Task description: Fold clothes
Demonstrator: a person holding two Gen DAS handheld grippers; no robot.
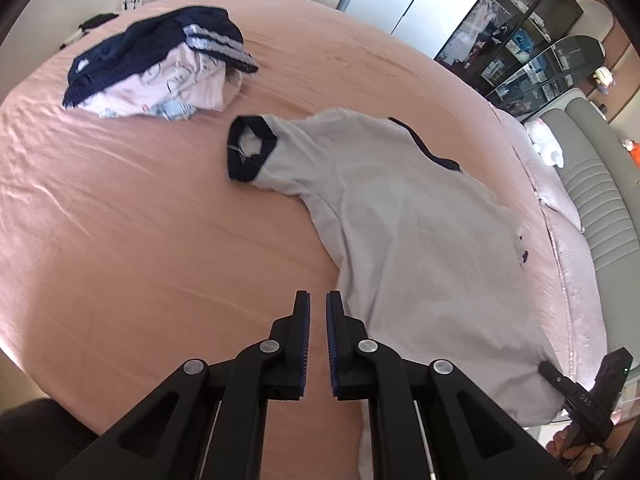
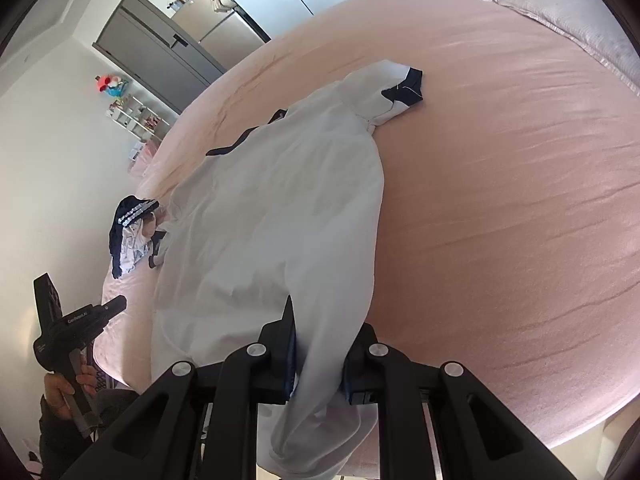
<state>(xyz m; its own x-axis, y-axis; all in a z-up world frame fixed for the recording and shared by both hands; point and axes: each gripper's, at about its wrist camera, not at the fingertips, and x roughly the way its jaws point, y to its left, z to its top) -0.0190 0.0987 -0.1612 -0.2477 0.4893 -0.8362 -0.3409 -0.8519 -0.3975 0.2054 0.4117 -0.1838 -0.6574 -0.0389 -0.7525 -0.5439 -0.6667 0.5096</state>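
The right claw (image 2: 316, 360) has a bunched corner of the white shirt (image 2: 272, 216) pinched between its fingers, right at the near edge of the bed (image 2: 500, 184). From there the shirt runs lengthwise away, collar end farthest, one sleeve out to the right. The left claw (image 1: 317, 340) hangs over bare sheet just left of the hem, fingers a narrow gap apart, holding nothing, so that free corner is its closest grab. A pile of clothes (image 1: 160, 76) sits well beyond.
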